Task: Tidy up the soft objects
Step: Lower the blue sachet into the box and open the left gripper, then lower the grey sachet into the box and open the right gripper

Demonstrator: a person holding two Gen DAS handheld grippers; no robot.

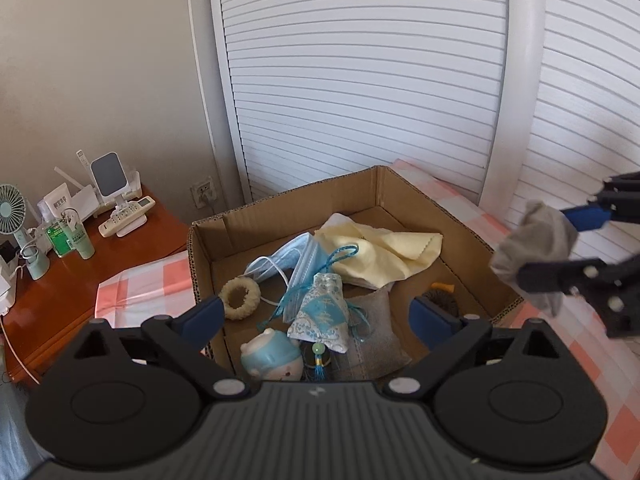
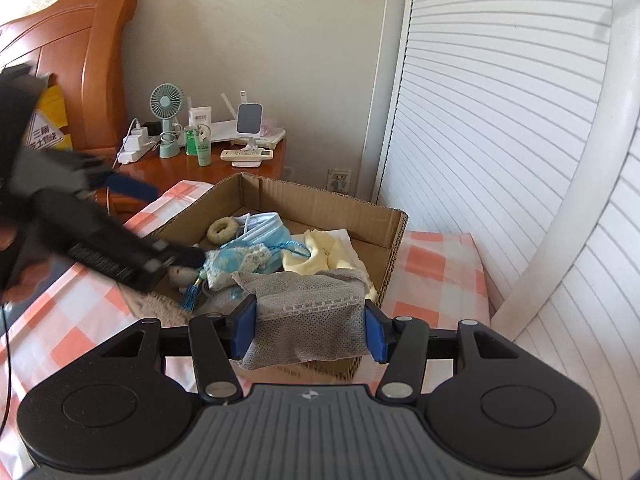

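Note:
An open cardboard box [image 1: 384,188] sits on the checked bedspread and holds soft things: a yellow cloth [image 1: 384,252], a blue face mask [image 1: 296,260], a cream scrunchie [image 1: 240,299], a blue-white sachet [image 1: 322,312], a small plush doll [image 1: 272,358] and a grey pad [image 1: 374,336]. My left gripper [image 1: 316,314] is open and empty above the box's near side. My right gripper [image 2: 310,330] is shut on a grey mesh cloth [image 2: 310,316], held above the box's near right corner [image 2: 384,276]. It shows at the right in the left wrist view [image 1: 536,248].
A wooden nightstand [image 1: 60,280] left of the bed carries a small fan [image 1: 12,216], bottles, remotes and a phone stand. White slatted wardrobe doors [image 1: 360,80] stand behind the box. The pink-and-white checked bedspread [image 2: 436,276] surrounds the box.

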